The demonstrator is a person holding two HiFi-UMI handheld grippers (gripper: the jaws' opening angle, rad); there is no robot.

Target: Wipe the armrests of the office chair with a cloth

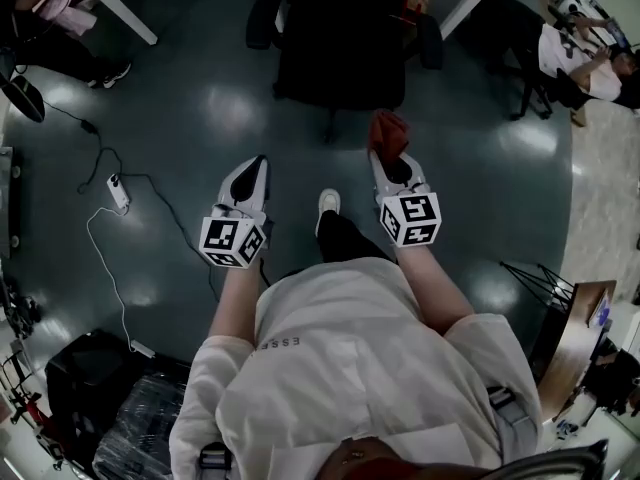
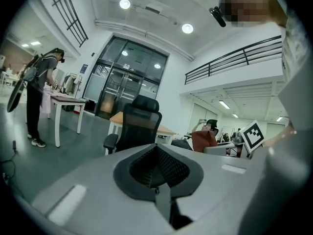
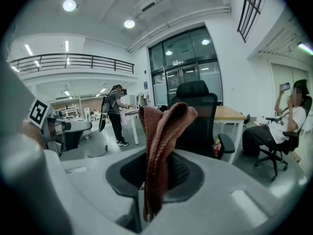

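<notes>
The right gripper (image 1: 383,160) has its jaws pressed together on a reddish-brown cloth (image 3: 164,131), which stands up in a fold from between them. The left gripper (image 2: 157,152) also has its jaws together, and there is nothing in them. Both are held over the dark floor (image 1: 200,108). The black office chair (image 1: 340,38) stands just ahead, and its armrests (image 1: 262,20) are apart from the cloth.
</notes>
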